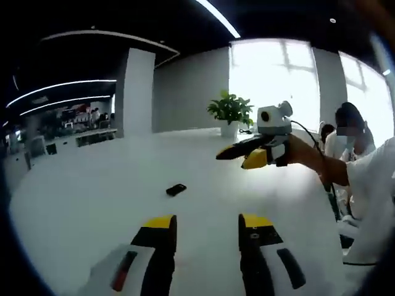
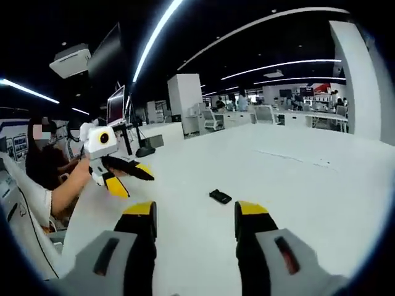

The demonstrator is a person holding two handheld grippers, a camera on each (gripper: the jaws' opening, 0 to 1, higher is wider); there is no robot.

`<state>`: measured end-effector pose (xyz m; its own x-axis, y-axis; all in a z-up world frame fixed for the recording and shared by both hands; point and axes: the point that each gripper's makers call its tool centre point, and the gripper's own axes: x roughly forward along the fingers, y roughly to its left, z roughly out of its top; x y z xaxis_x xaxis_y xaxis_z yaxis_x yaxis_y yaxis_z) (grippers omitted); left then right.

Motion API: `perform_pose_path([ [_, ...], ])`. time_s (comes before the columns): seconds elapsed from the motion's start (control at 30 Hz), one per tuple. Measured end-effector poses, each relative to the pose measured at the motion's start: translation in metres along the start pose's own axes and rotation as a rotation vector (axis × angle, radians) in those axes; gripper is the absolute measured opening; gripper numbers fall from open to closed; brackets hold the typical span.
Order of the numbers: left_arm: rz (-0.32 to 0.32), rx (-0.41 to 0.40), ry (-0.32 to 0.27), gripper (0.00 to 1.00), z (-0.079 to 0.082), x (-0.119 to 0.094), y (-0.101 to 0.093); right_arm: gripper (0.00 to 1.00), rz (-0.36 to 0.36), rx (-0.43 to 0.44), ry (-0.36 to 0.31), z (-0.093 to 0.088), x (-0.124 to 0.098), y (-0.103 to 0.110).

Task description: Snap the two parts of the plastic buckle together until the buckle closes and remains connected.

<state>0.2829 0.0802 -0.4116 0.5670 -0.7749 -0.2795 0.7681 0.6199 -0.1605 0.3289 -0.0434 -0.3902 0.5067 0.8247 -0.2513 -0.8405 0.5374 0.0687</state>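
A small black plastic buckle (image 1: 176, 189) lies on the white table (image 1: 92, 197), ahead of my left gripper (image 1: 207, 225), whose yellow-tipped jaws stand apart and empty. It is too small to tell whether its two parts are joined. My right gripper (image 1: 237, 157) comes in from the right, held by a hand above the table, to the right of the buckle and beyond it. In the right gripper view the buckle (image 2: 220, 197) lies just ahead of my open, empty right gripper (image 2: 196, 213). The left gripper (image 2: 137, 184) hovers at the left with its jaws spread.
A potted plant (image 1: 230, 111) stands at the table's far side before bright windows. A seated person (image 1: 349, 132) is at the right edge. In the right gripper view a monitor (image 2: 116, 105) and a seated person (image 2: 43, 154) are at the left, with office desks (image 2: 265, 117) behind.
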Motion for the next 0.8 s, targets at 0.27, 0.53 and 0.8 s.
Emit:
perform_pose_path([
  [0.27, 0.083, 0.005, -0.066, 0.49, 0.026, -0.027, -0.002, 0.7, -0.151, -0.031, 0.109, -0.008, -0.028, -0.002],
  [0.53, 0.155, 0.072, -0.064, 0.59, 0.045, -0.049, -0.015, 0.72, -0.203, -0.074, 0.113, 0.002, -0.056, 0.013],
  [0.8, 0.184, 0.083, -0.096, 0.65, 0.056, -0.068, -0.023, 0.87, -0.271, -0.103, 0.095, 0.015, -0.089, 0.03],
])
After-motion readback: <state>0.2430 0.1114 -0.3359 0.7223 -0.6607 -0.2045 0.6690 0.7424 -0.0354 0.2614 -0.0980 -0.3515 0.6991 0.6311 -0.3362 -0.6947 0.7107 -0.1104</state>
